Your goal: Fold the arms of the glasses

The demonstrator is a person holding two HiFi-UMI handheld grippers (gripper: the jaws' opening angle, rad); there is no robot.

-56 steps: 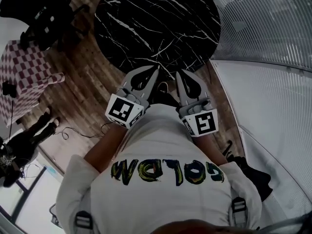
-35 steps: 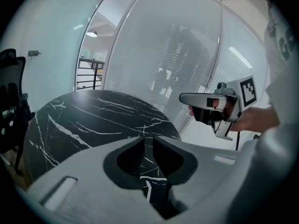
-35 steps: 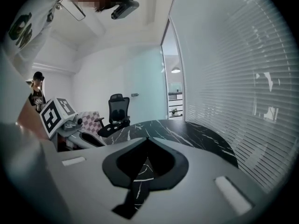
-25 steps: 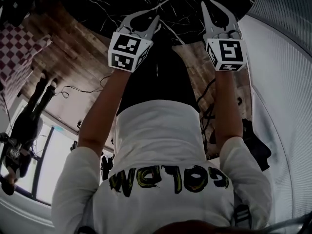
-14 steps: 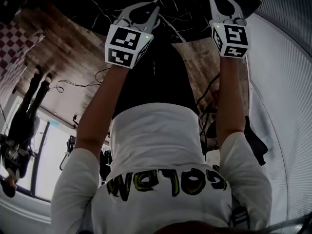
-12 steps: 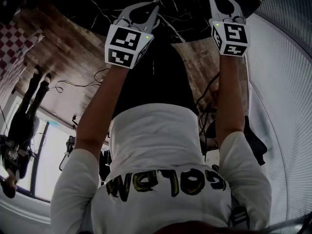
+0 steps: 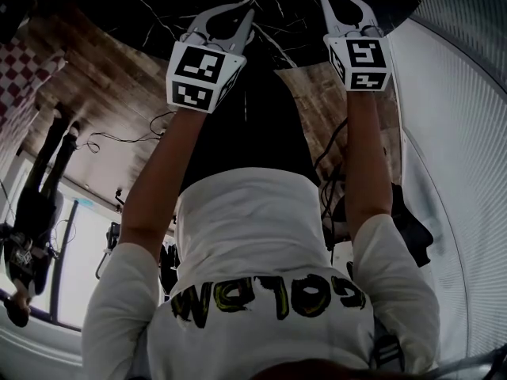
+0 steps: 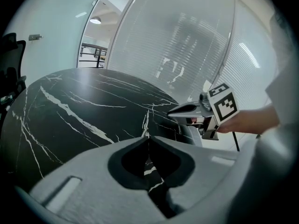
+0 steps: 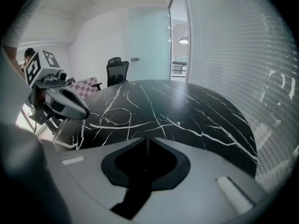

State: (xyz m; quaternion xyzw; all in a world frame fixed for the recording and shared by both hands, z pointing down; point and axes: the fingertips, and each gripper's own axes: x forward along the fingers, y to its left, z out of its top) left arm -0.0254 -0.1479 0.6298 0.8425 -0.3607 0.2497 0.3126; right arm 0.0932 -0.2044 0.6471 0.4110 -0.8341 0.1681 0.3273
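Above the round black marble table, approach step: my left gripper and right gripper closed, empty; I'd next open toward thin wire-framed glasses.

light: we find the head view dim, brightest lower left | source: ceiling lamp upper left, left gripper view | glare: pale sheen on table | edges: fisheye bend, black corners | focus: we see foreground soft
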